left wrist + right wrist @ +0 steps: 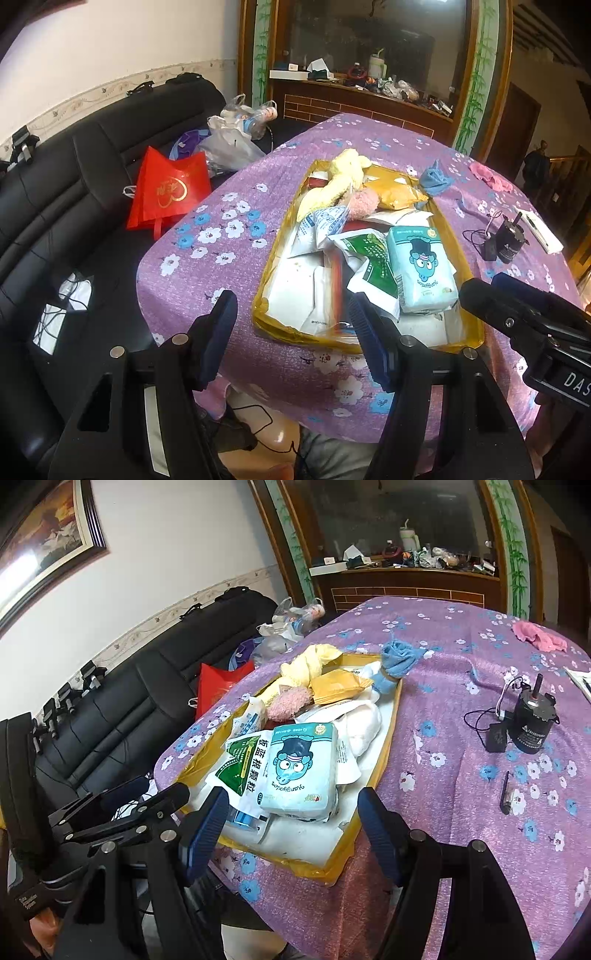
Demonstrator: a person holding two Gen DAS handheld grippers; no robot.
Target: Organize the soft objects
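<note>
purple flowered cloth covers the bench [461, 775]. on it sits a yellow-rimmed tray [391, 731] heaped with soft things: a pale blue tissue pack [301, 768] near, a yellow plush [341, 177] at the far left end. a pink cloth [539, 635] lies far right. left tongs [291, 332] and right tongs [291, 827] both gape, empty, at the tray's near edge.

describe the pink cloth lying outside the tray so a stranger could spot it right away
Start at the table's purple flowered cloth and find the yellow-rimmed tray piled with packets. Look past it to the far right corner: the pink cloth lies crumpled there alone. Unlike the fluffy pink item in the tray, it sits directly on the tablecloth.
</note>
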